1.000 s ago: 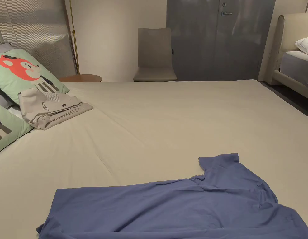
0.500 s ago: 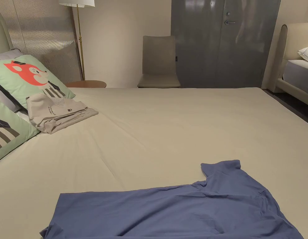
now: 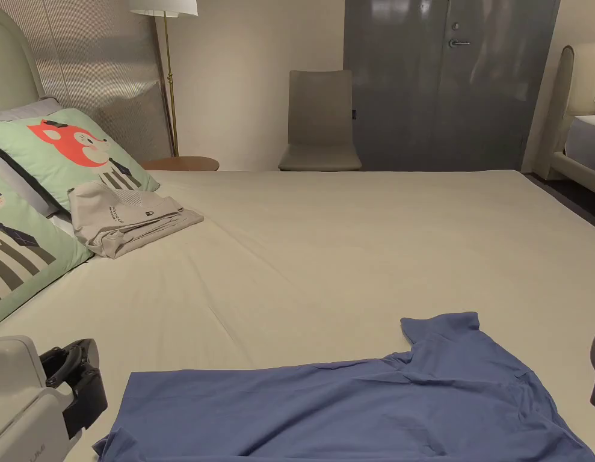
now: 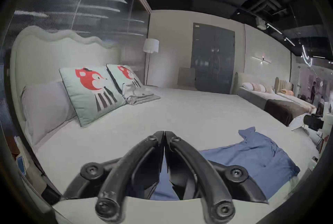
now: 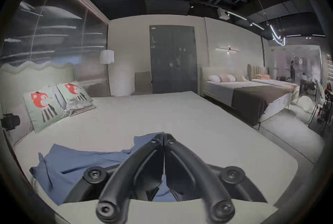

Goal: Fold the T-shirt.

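Because no fold was begun, the blue T-shirt point(image 3: 350, 409) lay spread on the bed point(image 3: 350, 240), and both the left gripper point(image 4: 164, 135) and right gripper point(image 5: 164, 136) had fingers together, holding nothing.

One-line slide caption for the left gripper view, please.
Left gripper, jaws shut and empty, above the bed beside the spread blue T-shirt.
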A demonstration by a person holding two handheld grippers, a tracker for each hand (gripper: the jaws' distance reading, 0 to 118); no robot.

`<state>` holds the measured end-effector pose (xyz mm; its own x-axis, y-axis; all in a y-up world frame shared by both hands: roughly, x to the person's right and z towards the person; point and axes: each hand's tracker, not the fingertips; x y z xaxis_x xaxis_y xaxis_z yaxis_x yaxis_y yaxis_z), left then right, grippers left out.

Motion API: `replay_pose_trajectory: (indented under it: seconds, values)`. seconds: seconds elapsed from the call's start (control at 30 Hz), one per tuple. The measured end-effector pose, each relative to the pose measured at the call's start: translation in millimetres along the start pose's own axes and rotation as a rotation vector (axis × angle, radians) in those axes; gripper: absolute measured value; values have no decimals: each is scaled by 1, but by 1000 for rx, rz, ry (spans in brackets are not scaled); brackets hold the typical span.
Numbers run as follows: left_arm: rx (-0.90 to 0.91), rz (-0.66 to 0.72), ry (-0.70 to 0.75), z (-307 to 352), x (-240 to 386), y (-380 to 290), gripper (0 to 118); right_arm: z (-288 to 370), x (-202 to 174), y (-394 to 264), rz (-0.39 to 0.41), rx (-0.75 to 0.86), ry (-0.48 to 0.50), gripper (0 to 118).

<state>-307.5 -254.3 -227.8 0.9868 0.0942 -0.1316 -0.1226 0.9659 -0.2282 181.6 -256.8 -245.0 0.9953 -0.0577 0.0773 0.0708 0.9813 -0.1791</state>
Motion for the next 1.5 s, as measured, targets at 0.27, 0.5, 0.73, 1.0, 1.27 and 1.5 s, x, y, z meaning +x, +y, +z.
replay_pose_trajectory:
  seconds: [0.27, 0.5, 0.73, 1.0, 1.27, 1.5]
  values:
    - [-266, 32, 4, -94, -20, 10, 1, -25, -5, -5, 13, -59, 35, 1]
    - [-565, 87, 50, -196, -37, -5, 101, -50, -6, -21, 30, -145, 38, 1]
    - [-752, 64, 95, -254, -34, -42, 87, -73, -7, -34, 36, -196, 30, 1]
    - [-718, 41, 108, -255, -28, -47, 17, -88, -3, -41, 46, -237, 32, 1]
    - [-588, 42, 79, -218, -23, -20, 4, -147, 22, -26, 12, -386, -42, 84]
    - [-546, 47, 68, -204, -24, -12, 4, -239, 38, -41, -29, -709, -90, 100]
